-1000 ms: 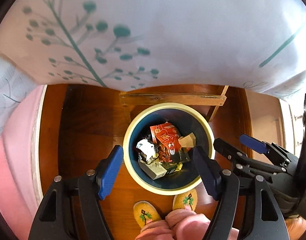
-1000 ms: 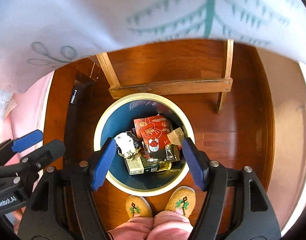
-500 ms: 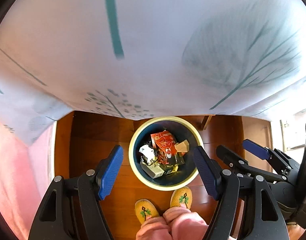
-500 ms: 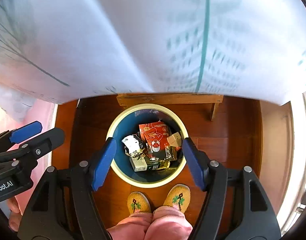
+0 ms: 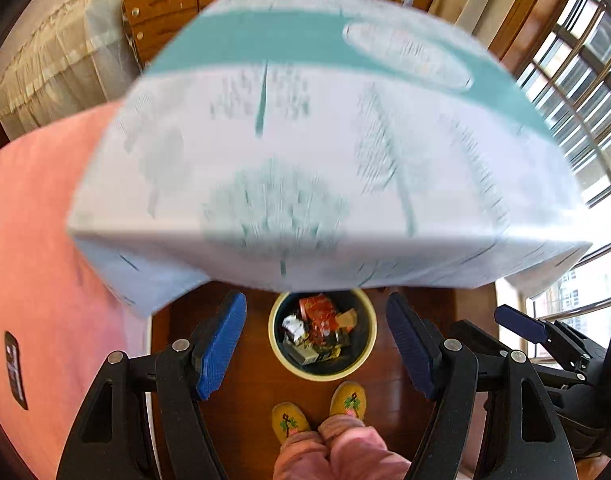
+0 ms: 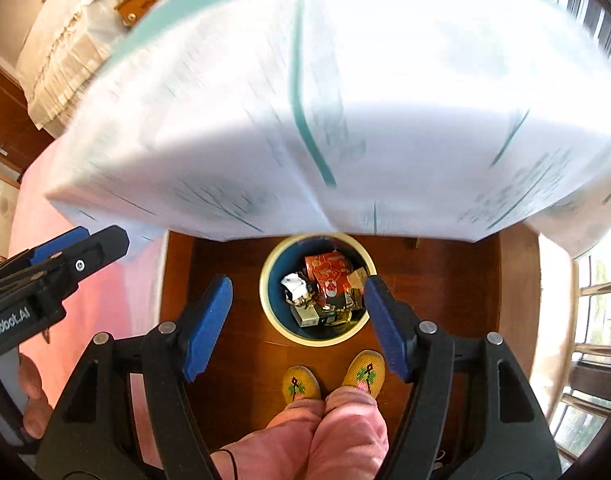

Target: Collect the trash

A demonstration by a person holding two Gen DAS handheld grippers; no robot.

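Basically both grippers are released & carrying nothing: left gripper (image 5: 316, 342) and right gripper (image 6: 298, 326) hang w/ jaws spread wide above the trash bin (image 6: 270, 309) on the wood floor (image 6: 233, 352), by the person's slippers (image 6: 363, 372). Trash sits inside the bin: red packet (image 6: 328, 270), white crumpled wrapper (image 6: 293, 285), small boxes. Risk: tablecloth (image 5: 305, 152) is badly blurred, so any leftover trash on the table prob can't be spotted; a hasty reach could snag the cloth. Legible writing: only "enRobot.AI" on the left gripper's body; packet print unreadable.
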